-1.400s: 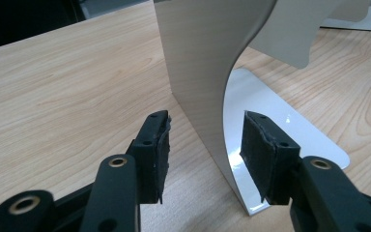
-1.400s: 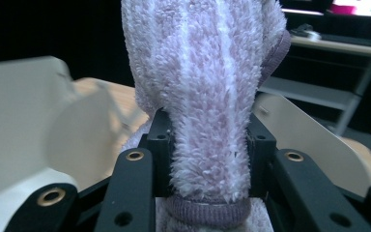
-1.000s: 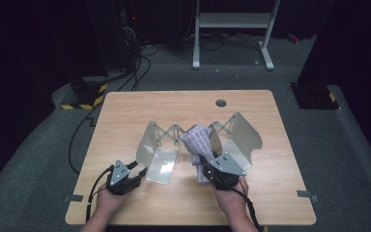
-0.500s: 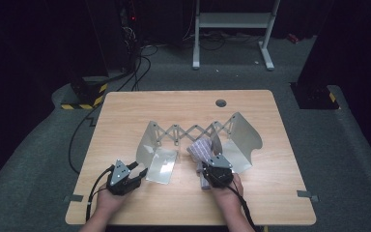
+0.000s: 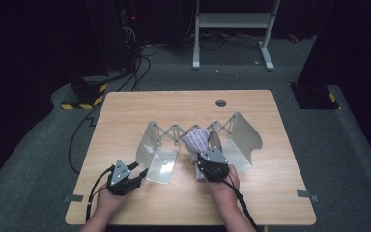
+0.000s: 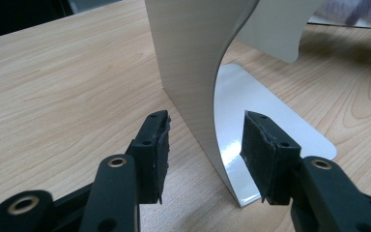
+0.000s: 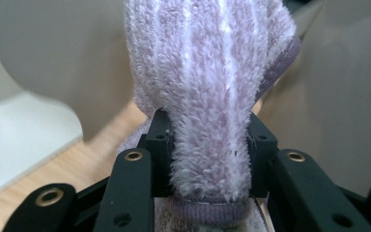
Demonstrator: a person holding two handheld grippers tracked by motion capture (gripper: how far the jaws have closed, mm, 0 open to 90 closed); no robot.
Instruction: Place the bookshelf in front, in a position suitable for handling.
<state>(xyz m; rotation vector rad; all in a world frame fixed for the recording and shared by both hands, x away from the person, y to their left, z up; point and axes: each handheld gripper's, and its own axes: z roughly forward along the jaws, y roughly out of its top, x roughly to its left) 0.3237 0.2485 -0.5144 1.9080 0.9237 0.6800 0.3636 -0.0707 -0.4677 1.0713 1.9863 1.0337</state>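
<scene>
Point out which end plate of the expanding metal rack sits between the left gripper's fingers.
The left end plate: its upright edge stands between the left gripper's open fingers, untouched. The right end plate stands beside the purple towel.

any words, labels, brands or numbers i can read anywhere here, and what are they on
None: no readable text stands on anything.
The folded towel in the right gripper: plain stripes, no tag showing.
The metal folding rack straddled by the left gripper: bare and unmarked.
The table: plain wood grain.
The yellow-black striped block on the floor: hazard stripes, no lettering.
</scene>
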